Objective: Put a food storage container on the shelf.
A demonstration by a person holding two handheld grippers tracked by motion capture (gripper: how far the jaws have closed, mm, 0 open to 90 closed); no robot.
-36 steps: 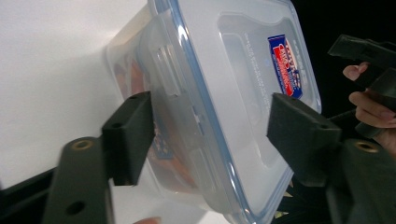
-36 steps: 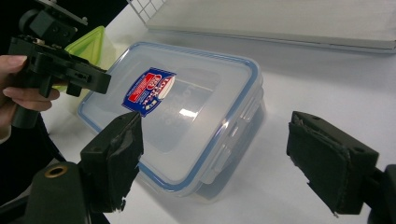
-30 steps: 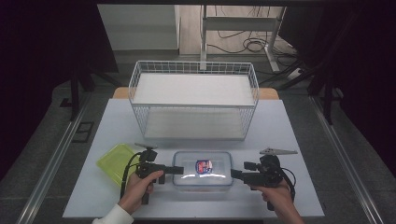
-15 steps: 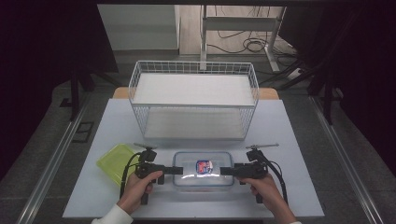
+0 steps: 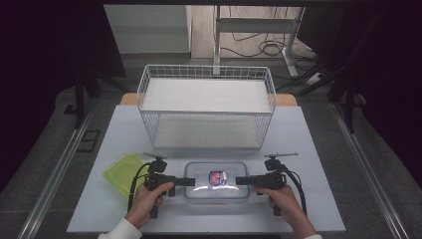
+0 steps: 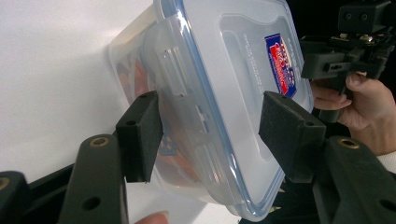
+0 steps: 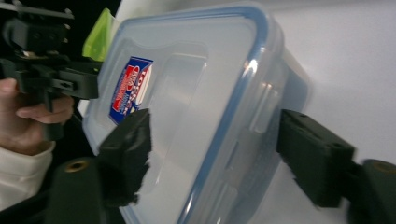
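The wire basket (image 5: pixel 207 107) stands across the far middle of the table (image 5: pixel 318 199), walling off that part; bare strips of tabletop run past its left and right ends. Between the basket's near wall and the clear lidded container (image 5: pixel 216 180) lies an open band of table. The container fills the near centre, with the left gripper (image 5: pixel 188 181) at its left end and the right gripper (image 5: pixel 243 180) at its right end, jaws apart around the edges. A green lid (image 5: pixel 122 172) blocks the near left; the near right stays bare.
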